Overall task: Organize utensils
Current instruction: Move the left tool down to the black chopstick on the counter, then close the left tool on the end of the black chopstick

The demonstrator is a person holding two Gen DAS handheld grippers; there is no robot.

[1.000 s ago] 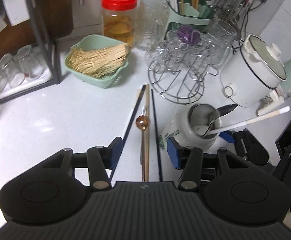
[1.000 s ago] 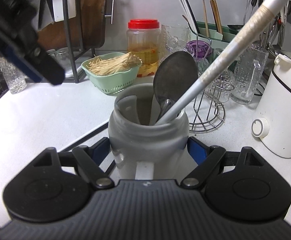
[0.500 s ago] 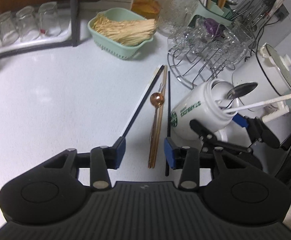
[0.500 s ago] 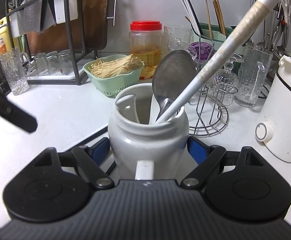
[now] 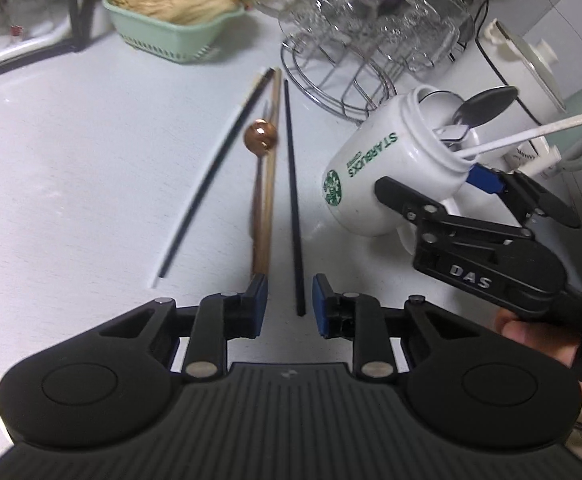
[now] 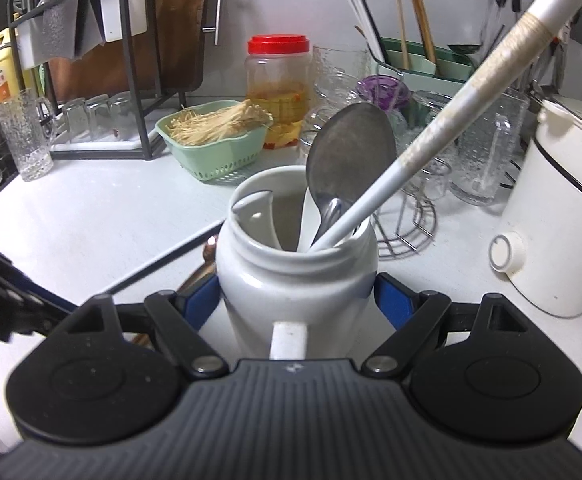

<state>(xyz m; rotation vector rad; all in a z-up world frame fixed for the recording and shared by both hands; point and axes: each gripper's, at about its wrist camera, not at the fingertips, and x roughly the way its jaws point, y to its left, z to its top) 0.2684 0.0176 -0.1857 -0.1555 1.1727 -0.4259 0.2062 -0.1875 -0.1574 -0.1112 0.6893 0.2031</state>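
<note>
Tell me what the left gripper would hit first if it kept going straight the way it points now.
Probably the black chopstick, whose near end lies between the left gripper's jaws, which have just been closing and do not yet touch it. The white counter lies directly beneath. Depth is hard to judge here.

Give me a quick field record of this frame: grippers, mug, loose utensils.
left gripper: jaws just been closing, black chopstick between pads, not yet pinched
right gripper: shut on Starbucks mug
mug state: tilted, off the counter
mug contents: metal spoon, white chopstick
loose on counter: wooden chopsticks, second black chopstick
</note>
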